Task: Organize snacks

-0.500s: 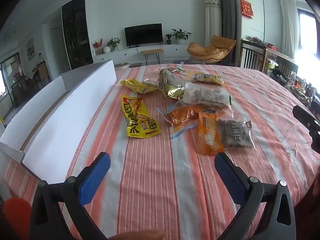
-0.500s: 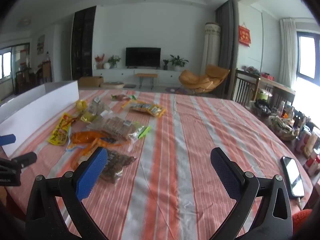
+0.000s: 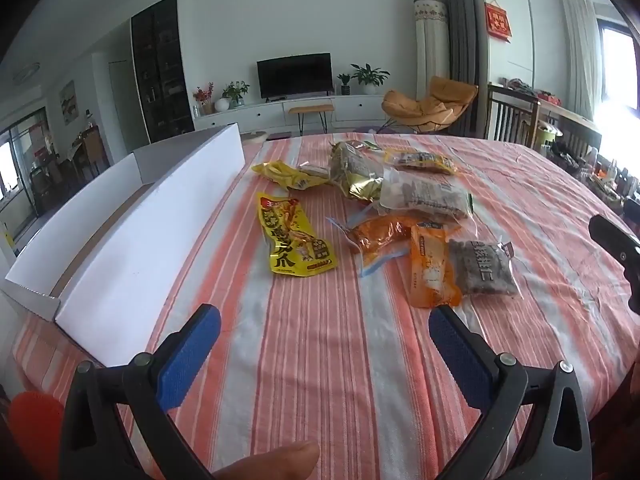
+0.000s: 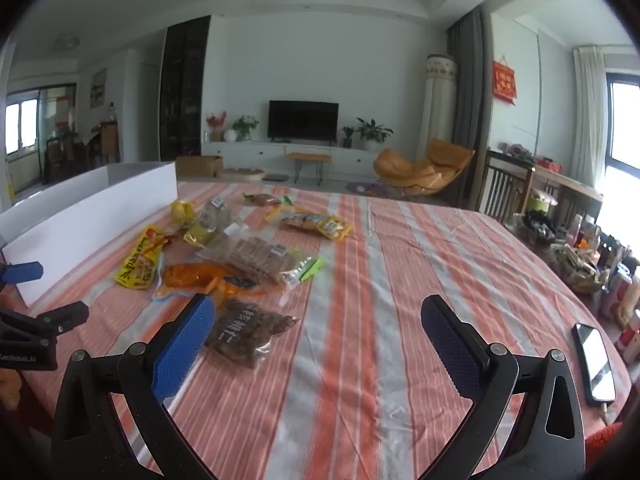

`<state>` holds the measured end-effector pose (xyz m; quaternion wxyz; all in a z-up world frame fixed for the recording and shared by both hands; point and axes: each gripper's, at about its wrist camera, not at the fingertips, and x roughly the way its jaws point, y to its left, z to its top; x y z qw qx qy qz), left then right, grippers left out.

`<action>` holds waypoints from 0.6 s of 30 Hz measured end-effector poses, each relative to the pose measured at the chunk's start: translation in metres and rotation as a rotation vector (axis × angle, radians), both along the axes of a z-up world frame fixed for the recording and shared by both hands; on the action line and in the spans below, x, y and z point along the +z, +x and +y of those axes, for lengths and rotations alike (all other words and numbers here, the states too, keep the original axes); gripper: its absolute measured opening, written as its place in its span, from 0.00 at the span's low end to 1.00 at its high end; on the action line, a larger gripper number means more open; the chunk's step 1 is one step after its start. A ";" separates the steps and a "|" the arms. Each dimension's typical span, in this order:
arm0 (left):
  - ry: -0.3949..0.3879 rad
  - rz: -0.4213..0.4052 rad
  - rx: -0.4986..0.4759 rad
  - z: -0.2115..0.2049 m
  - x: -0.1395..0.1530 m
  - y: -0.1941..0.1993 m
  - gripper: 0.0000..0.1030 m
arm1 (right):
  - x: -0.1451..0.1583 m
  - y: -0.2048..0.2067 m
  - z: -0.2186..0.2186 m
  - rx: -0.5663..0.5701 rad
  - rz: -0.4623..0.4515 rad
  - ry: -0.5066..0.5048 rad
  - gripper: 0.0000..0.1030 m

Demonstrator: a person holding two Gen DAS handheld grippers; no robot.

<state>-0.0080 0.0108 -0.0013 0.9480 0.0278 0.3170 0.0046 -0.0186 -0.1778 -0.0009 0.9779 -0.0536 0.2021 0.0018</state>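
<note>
Several snack packets lie in a loose pile on the striped tablecloth. A yellow packet [image 3: 294, 242] lies nearest the white cardboard box [image 3: 132, 240] at the left. An orange packet [image 3: 432, 266], a dark nut packet [image 3: 484, 268] and a clear biscuit packet [image 3: 428, 196] lie to its right. My left gripper [image 3: 324, 340] is open and empty, short of the pile. My right gripper [image 4: 316, 328] is open and empty above the cloth, with the dark nut packet [image 4: 248, 330] just beside its left finger. The yellow packet [image 4: 140, 264] and the box [image 4: 88, 220] show at the left of the right wrist view.
A phone [image 4: 594, 360] lies near the table's right edge. Bottles and a basket of items [image 4: 580, 268] stand along the right side. The right gripper's body [image 3: 616, 248] shows at the right edge of the left wrist view. The left gripper's body [image 4: 36, 332] shows at the left edge of the right wrist view.
Both grippers have shifted very slightly; the packets and box look the same. Both stay open and empty.
</note>
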 end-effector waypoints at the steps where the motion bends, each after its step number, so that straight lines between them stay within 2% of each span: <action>1: 0.000 -0.002 0.003 0.001 0.001 0.000 1.00 | 0.000 0.000 0.001 -0.001 -0.005 -0.005 1.00; 18: 0.008 0.002 0.026 0.000 -0.001 0.003 1.00 | 0.003 -0.004 -0.001 -0.010 -0.032 -0.002 1.00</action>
